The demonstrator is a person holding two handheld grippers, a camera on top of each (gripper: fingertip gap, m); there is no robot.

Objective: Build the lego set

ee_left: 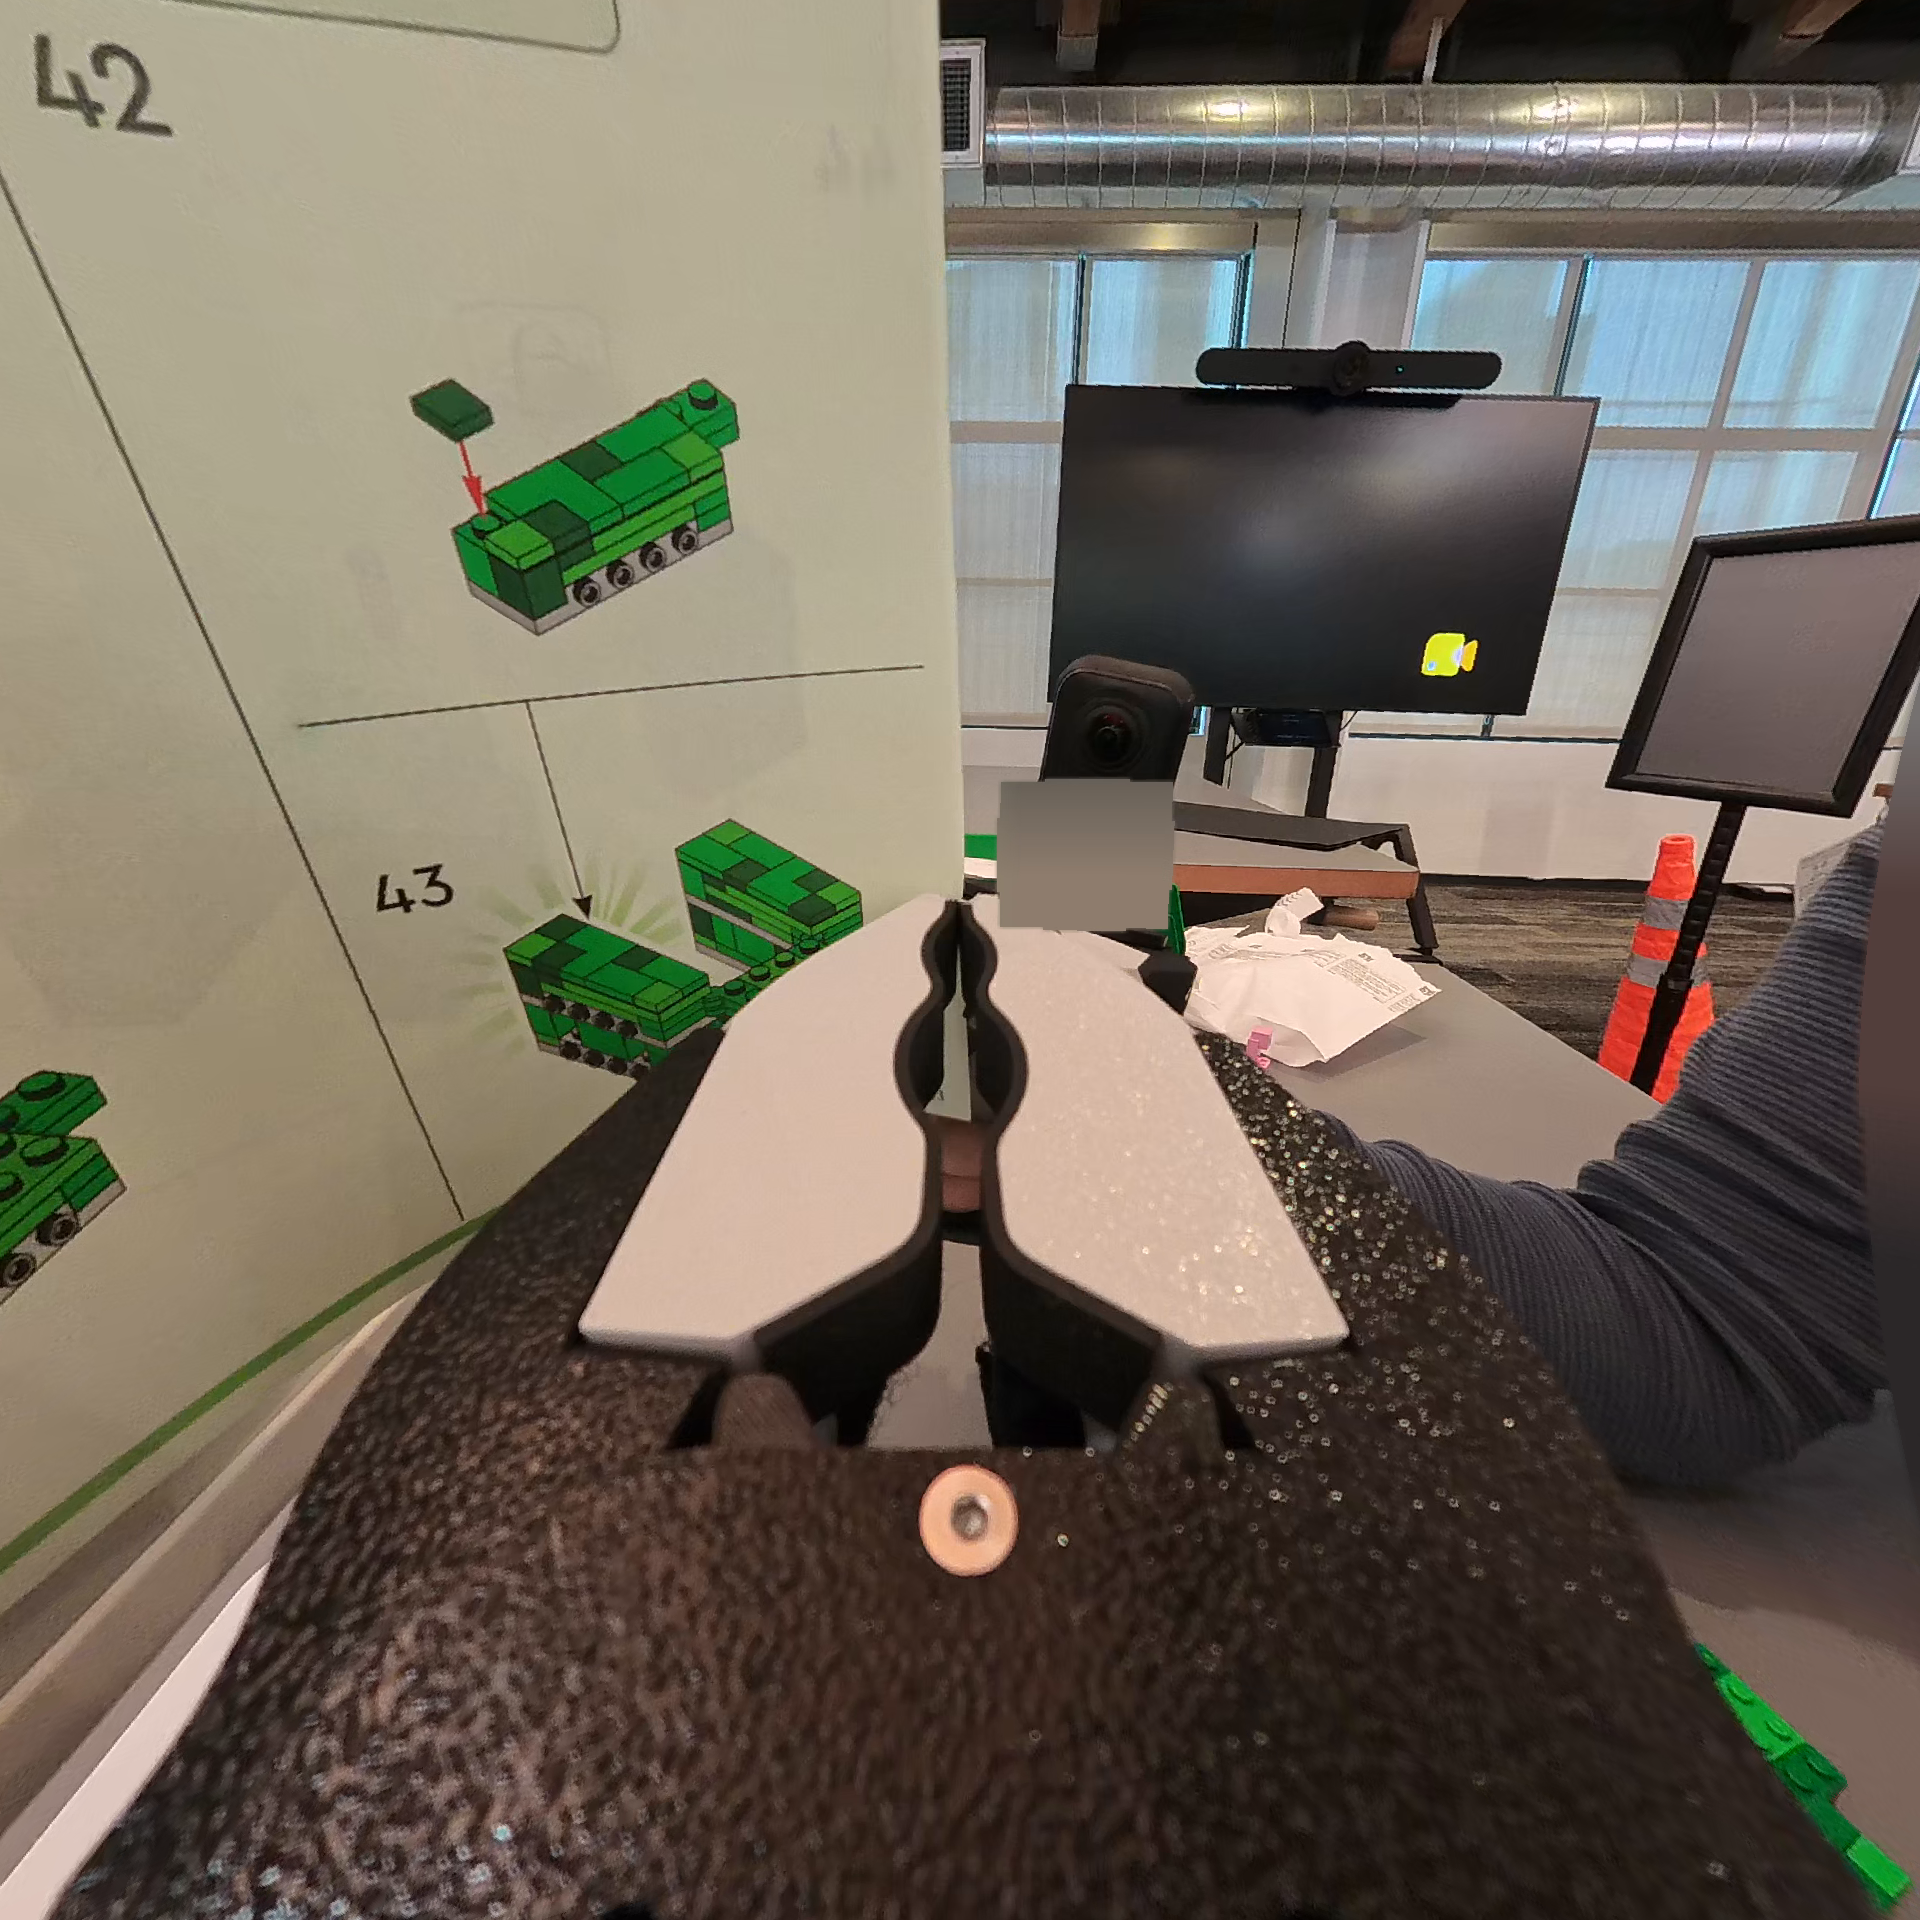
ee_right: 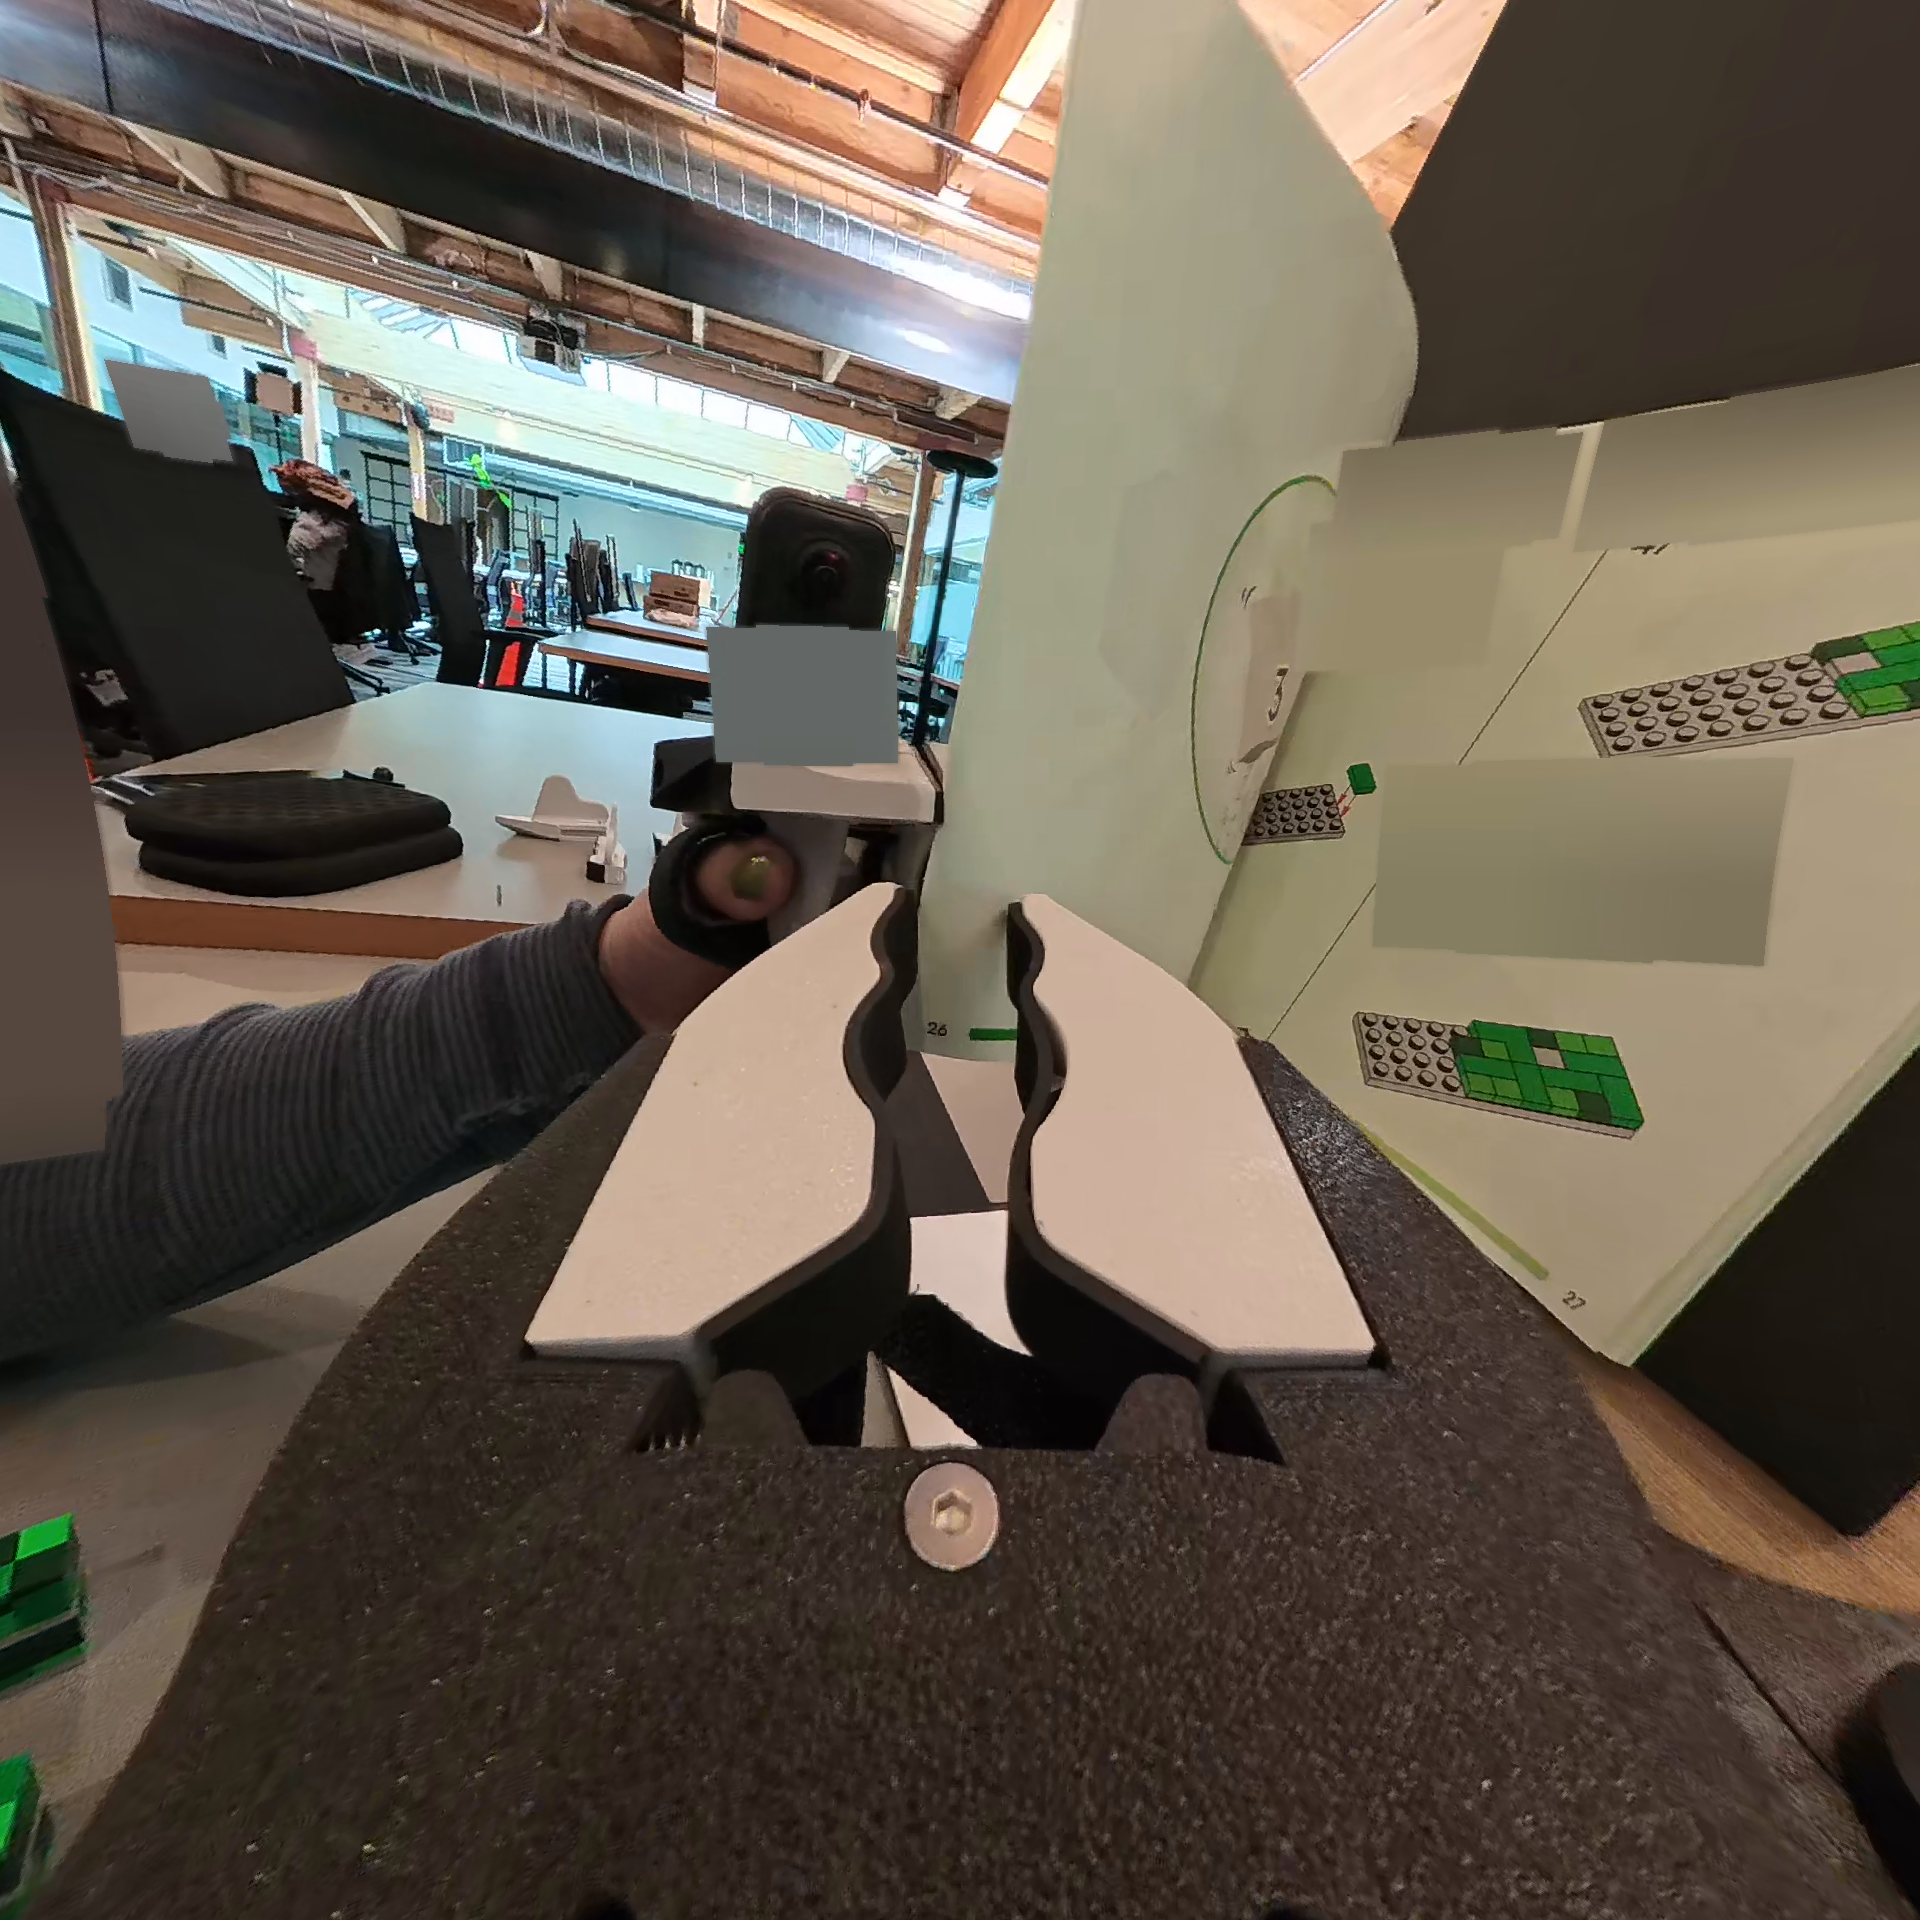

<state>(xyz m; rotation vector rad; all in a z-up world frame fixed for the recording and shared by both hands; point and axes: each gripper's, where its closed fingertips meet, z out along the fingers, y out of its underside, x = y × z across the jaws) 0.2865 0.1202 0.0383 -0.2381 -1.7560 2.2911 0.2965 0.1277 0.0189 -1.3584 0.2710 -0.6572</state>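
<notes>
Two grippers are busy with the instruction booklet rather than with bricks.

In the left wrist view, the left gripper [ee_left: 958, 920] has its fingers pressed together, pinching the edge of a booklet page [ee_left: 468, 364] that stands upright to the left of the fingers, its diagrams showing a green build well under way. Beyond the tips, to the right, lie crumpled white bags [ee_left: 1304, 982] on the grey table [ee_left: 1475, 1101]. Low and right of the gripper body, a strip of green bricks [ee_left: 1787, 1756] peeks out.

In the right wrist view, the right gripper [ee_right: 961, 914] has its fingers parted, with the lifted page [ee_right: 1174, 520] rising edge-on in the gap between them; I cannot tell whether either finger touches it. To the right of the fingers lies the open spread [ee_right: 1621, 935]. Left and below the gripper body sits a partly built green lego block [ee_right: 40, 1600].

My reading: a page is being turned. Some sections are assembled, but the model seems unfinished, and further steps remain.
</notes>
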